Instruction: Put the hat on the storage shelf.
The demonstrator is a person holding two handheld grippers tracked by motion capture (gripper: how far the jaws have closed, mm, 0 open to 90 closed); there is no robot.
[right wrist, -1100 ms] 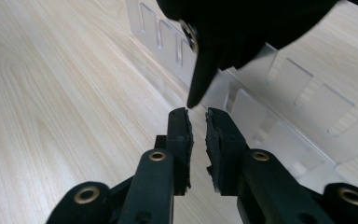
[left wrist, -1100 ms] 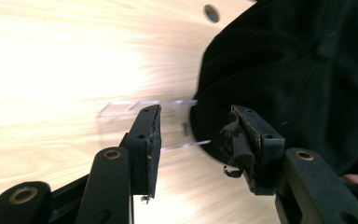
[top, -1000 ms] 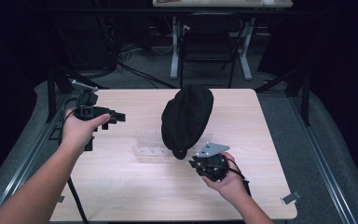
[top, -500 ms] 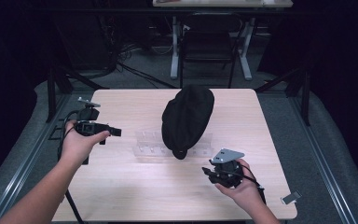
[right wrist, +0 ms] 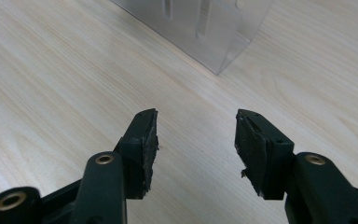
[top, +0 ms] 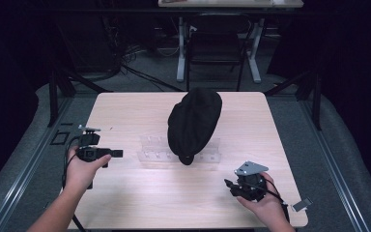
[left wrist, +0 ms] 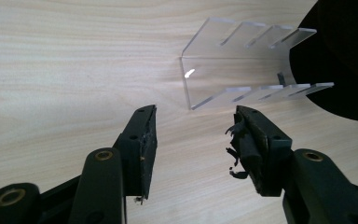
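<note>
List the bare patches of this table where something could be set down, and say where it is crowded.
Free: the far left of the table beyond the clear rack, and the near strip between both hands. Crowded: the middle, where the black cap sits on the rack.

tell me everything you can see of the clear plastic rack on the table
The clear plastic rack looks like bent acrylic: a flat base with two upright walls, each cut into a row of slots. It lies lengthwise across the middle of the wooden table, see-through and glossy. A black cap rests on its right part, covering that end. The slots at its left end stand empty. Neither hand-held gripper touches it.
</note>
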